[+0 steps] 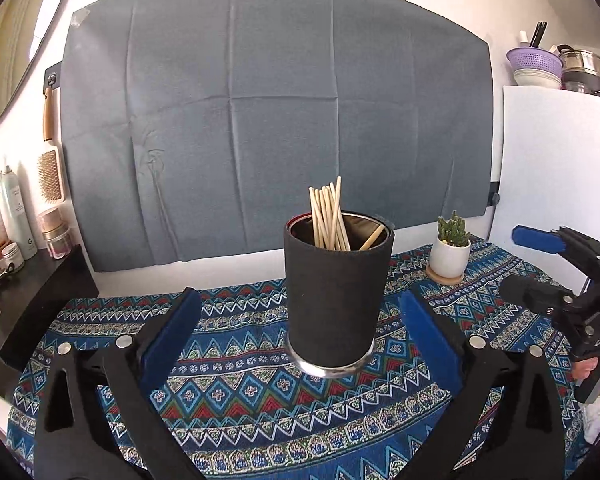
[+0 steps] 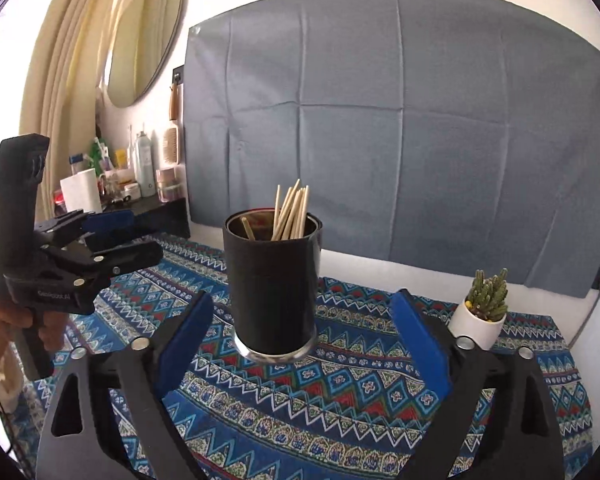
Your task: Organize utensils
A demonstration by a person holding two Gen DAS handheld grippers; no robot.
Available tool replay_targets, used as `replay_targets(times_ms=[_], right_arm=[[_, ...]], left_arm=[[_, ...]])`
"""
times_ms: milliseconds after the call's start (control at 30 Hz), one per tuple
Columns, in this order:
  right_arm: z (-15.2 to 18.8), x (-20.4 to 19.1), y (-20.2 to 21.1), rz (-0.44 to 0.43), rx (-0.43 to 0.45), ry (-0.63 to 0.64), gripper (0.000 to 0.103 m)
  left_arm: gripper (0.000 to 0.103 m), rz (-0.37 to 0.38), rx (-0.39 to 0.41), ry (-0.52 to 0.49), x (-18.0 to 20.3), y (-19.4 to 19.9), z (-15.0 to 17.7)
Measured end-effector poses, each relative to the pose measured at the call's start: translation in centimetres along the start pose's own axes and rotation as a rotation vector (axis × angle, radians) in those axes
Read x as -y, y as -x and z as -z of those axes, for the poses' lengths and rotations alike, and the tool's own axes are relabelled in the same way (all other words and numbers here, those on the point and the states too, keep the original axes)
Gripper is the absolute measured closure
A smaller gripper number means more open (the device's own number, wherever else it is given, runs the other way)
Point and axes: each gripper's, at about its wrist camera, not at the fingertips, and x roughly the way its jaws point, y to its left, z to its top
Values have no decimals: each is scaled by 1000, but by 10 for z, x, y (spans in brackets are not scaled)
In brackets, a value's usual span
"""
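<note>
A black cylindrical holder [image 1: 334, 300] [image 2: 274, 292] stands upright on the patterned blue tablecloth [image 1: 260, 392]. A bundle of pale wooden chopsticks [image 1: 328, 216] [image 2: 290, 212] sticks out of it, and one shorter wooden stick [image 1: 372, 238] leans apart from them. My left gripper [image 1: 299, 298] is open, its blue pads wide on either side of the holder and clear of it. My right gripper [image 2: 302, 299] is open too, with nothing pressed between its pads. Each gripper also shows at the edge of the other's view, held by a hand.
A small cactus in a white pot [image 1: 450, 256] [image 2: 480, 316] sits on a coaster to the right of the holder. A dark shelf [image 1: 40, 280] with bottles and jars is at the left. A grey cloth [image 1: 276, 120] hangs on the wall behind.
</note>
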Motion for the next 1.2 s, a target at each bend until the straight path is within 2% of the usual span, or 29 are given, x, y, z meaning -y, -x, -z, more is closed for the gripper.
replay_targets(times_ms=[333, 533, 700, 800, 900, 1000, 1067, 1200], right_arm=[[28, -25, 57, 51, -55, -61, 8], [60, -49, 76, 54, -86, -45, 8], [95, -61, 84, 45, -131, -97, 8], [114, -64, 85, 53, -187, -139, 8], [130, -63, 82, 53, -245, -182, 8], [143, -62, 89, 35, -210, -195, 8], [147, -61, 92, 66, -198, -184, 8], [149, -59, 94, 122, -174, -150, 8]], left_arm=[[6, -68, -37, -41, 10, 48, 33], [6, -57, -86, -4, 21, 73, 63], [6, -49, -137, 32, 34, 89, 90], [6, -17, -161, 18, 43, 96, 105], [6, -28, -155, -11, 55, 102, 119], [6, -26, -150, -8, 60, 105, 129], [6, -26, -149, 11, 59, 105, 134], [6, -13, -204, 83, 50, 97, 140]])
